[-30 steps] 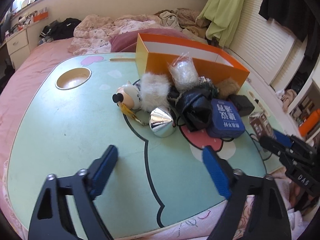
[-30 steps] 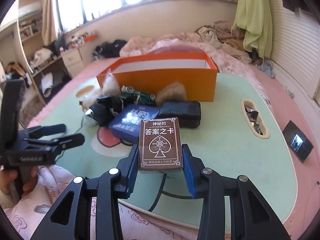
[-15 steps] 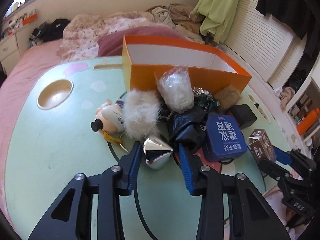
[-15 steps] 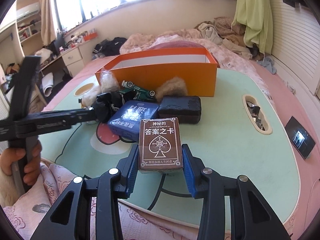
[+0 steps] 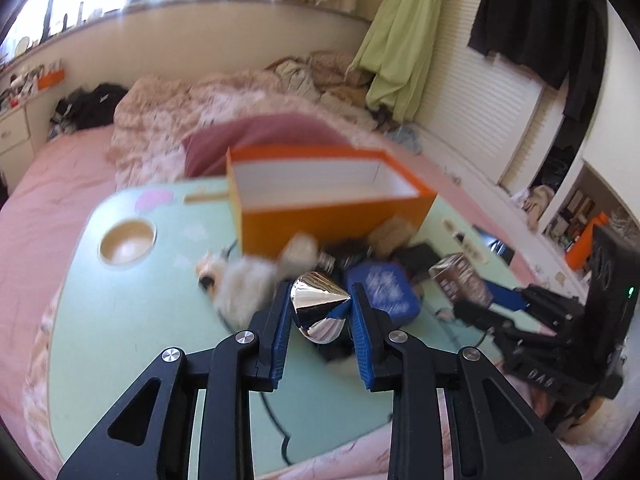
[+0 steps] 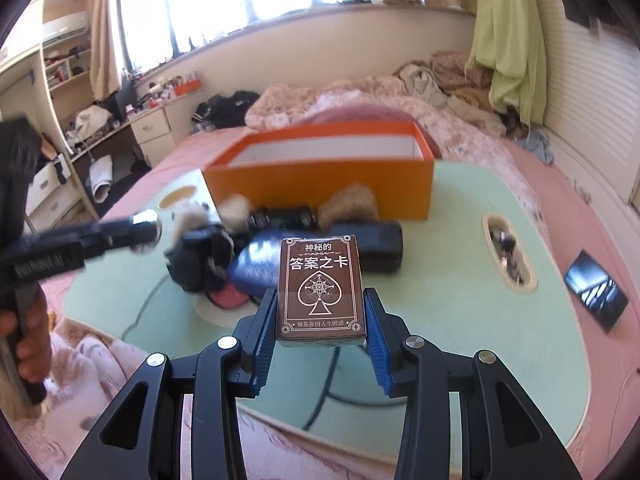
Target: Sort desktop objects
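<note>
A shiny silver cone (image 5: 316, 312) sits between the blue pads of my left gripper (image 5: 320, 286), lifted off the mint-green table (image 5: 120, 320). The jaws are still closing, and the pads press on the cone. The right wrist view shows that gripper (image 6: 148, 228) from the side at the left. My right gripper (image 6: 321, 296) is shut on a brown card box (image 6: 322, 272) printed with a spade, held upright above the table's near edge. The orange box (image 5: 332, 216) stands open at the back of the table.
In front of the orange box lies a pile: white fluffy toy (image 5: 244, 288), blue pouch (image 5: 380, 292), black case (image 6: 380, 248), black bag (image 6: 200, 256), brown fluff (image 6: 348, 204). The table has a round cup recess (image 5: 127, 241). A phone (image 6: 596, 292) lies on the pink bedding.
My left gripper moved in over the silver cone, closed on it and lifted it off the table. The right gripper kept still with the card box.
</note>
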